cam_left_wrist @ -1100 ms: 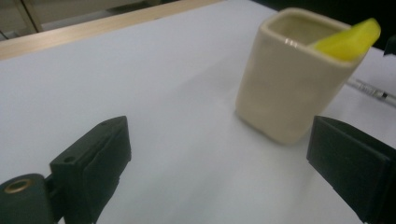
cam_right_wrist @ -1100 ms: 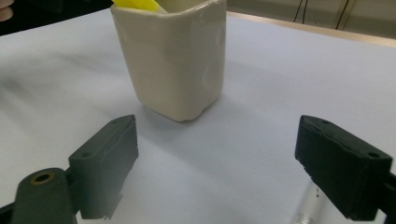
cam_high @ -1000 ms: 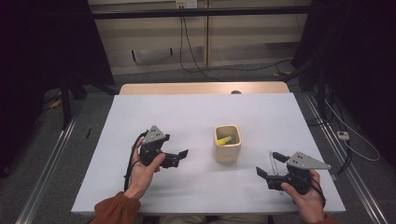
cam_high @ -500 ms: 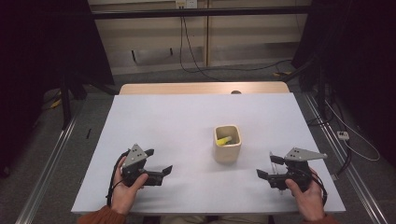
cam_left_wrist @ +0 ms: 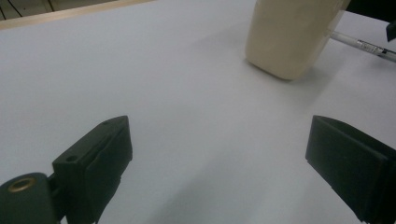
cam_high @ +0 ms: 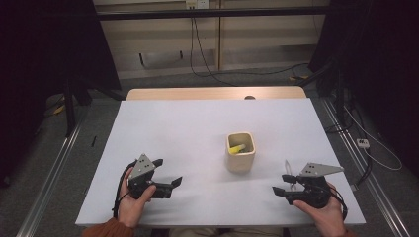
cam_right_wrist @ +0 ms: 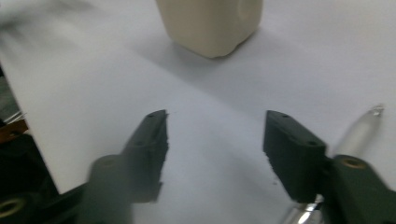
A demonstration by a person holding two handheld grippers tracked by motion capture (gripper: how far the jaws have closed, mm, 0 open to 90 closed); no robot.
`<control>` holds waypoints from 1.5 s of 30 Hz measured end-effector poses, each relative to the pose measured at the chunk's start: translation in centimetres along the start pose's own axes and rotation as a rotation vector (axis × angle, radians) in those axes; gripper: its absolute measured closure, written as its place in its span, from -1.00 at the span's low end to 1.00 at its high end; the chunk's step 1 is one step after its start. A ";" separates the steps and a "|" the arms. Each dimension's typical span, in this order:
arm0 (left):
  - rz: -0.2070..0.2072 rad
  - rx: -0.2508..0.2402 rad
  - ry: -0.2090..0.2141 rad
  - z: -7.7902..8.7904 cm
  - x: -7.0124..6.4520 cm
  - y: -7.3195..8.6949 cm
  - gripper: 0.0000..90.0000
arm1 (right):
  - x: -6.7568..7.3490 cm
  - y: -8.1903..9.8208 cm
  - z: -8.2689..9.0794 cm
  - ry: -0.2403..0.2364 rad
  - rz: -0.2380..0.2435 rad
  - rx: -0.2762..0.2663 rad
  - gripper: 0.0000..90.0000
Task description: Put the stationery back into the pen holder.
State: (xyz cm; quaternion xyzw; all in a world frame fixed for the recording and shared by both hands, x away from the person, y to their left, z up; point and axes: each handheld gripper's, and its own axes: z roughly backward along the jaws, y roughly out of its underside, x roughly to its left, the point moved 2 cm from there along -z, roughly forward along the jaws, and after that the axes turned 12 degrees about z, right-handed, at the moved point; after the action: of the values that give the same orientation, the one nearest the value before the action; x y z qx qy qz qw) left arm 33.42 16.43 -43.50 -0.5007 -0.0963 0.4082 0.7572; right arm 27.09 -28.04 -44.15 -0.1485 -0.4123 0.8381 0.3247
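Note:
A cream square cup (cam_high: 240, 154) stands right of the table's middle with a yellow object (cam_high: 236, 148) inside it. A clear pen (cam_high: 289, 172) lies on the white table just beside my right gripper (cam_high: 281, 183). That gripper rests near the front right edge and points left; its jaws have just been closing and stand half apart with nothing between them (cam_right_wrist: 217, 135). The pen (cam_right_wrist: 358, 127) lies outside its right jaw. My left gripper (cam_high: 168, 173) sits near the front left, jaws wide open over bare table (cam_left_wrist: 219, 163), facing the cup (cam_left_wrist: 289, 37).
The white table (cam_high: 188, 128) has a wooden strip along its far edge (cam_high: 212, 93). Metal rails run along both sides on the floor, and cables lie beyond the table and at the right.
My left hand has moved left and toward the near edge, sinking slightly. The right gripper has stayed in place while its jaws have narrowed.

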 end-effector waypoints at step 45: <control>0.017 0.008 -0.022 0.1 0.6 0.1 -0.84 | -2.0 2.5 1.3 0.029 -0.056 0.294 1.00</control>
State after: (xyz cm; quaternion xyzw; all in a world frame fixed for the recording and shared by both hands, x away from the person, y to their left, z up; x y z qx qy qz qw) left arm 33.69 16.95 -43.65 -0.4939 -0.0988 0.4204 0.7547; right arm 26.87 -31.31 -45.32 -0.0998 -0.2842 0.8779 0.3722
